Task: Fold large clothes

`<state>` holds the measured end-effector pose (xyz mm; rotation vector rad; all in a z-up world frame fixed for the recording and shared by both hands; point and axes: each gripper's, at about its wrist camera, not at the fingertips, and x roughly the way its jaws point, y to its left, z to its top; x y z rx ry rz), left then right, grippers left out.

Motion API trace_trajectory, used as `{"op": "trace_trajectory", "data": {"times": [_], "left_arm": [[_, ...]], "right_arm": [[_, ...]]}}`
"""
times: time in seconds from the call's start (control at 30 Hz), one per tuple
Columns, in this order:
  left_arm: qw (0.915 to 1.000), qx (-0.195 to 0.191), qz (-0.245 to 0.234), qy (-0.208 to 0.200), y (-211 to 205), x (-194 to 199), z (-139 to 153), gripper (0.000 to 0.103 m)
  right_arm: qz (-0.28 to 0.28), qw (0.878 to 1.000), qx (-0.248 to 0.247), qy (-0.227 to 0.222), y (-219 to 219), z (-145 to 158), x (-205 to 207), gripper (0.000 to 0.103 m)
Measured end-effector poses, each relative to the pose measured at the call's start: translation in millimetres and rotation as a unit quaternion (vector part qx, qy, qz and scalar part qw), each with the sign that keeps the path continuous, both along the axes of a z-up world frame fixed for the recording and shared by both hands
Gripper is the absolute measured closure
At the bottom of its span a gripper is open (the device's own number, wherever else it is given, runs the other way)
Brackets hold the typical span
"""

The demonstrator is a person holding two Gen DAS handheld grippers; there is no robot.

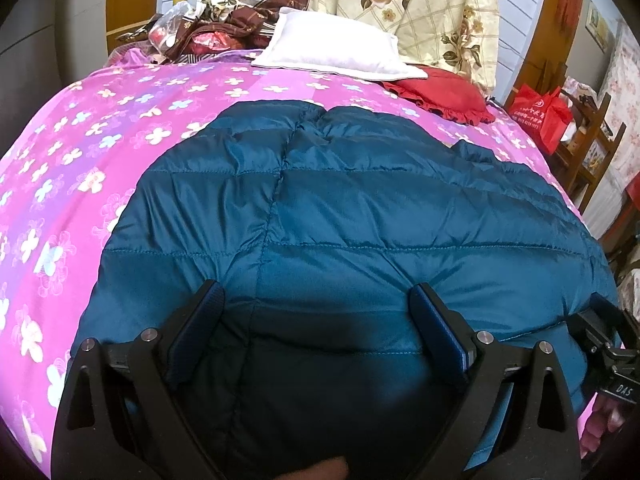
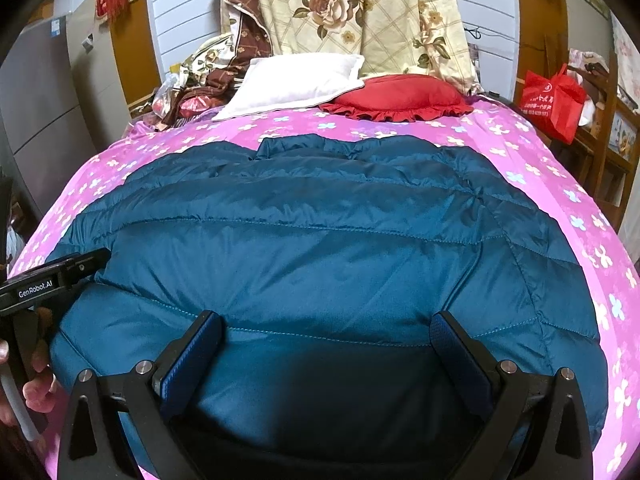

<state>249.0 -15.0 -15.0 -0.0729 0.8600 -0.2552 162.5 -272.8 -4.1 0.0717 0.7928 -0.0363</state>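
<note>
A teal quilted down jacket [image 1: 340, 216] lies spread flat on the pink flowered bedspread [image 1: 80, 152]; it also fills the right wrist view [image 2: 320, 248]. My left gripper [image 1: 316, 296] is open, its two blue-padded fingers spread wide just above the jacket's near edge, left of middle. My right gripper [image 2: 326, 324] is open too, fingers spread over the jacket's near edge further right. The right gripper's body shows at the right edge of the left wrist view [image 1: 608, 344]. The left gripper's body shows at the left edge of the right wrist view [image 2: 52, 280].
A white pillow [image 2: 296, 84] and a red frilled cushion [image 2: 400, 96] lie at the head of the bed. Floral quilts [image 2: 360, 16] hang behind them. A red bag [image 2: 552, 100] sits on wooden shelves at right. Clutter is piled at the back left.
</note>
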Motion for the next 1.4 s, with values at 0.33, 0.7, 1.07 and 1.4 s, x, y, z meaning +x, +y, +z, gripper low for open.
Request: {"op": "trace_trajectory", "data": {"times": [0.33, 0.7, 1.07, 1.4], "left_arm": [[0.9999, -0.014, -0.007, -0.006, 0.3, -0.7, 1.3, 0.003], [0.9998, -0.018, 0.008, 0.004, 15.5, -20.1, 21.7, 0.003], [0.9975, 0.060, 0.036, 0.011, 22.8, -126.4, 70.3, 0.002], [0.9959, 0.070, -0.014, -0.055, -7.1, -216.0, 123.8, 0.002]], "right_arm": [[0.000, 1.000, 0.000, 0.001, 0.3, 0.0, -0.1, 0.000], [-0.023, 1.000, 0.006, 0.001, -6.3, 23.9, -13.3, 0.000], [-0.050, 0.998, 0.024, -0.040, -14.9, 97.1, -129.0, 0.000], [-0.041, 0.996, 0.004, -0.073, -9.0, 139.7, -219.5, 0.000]]}}
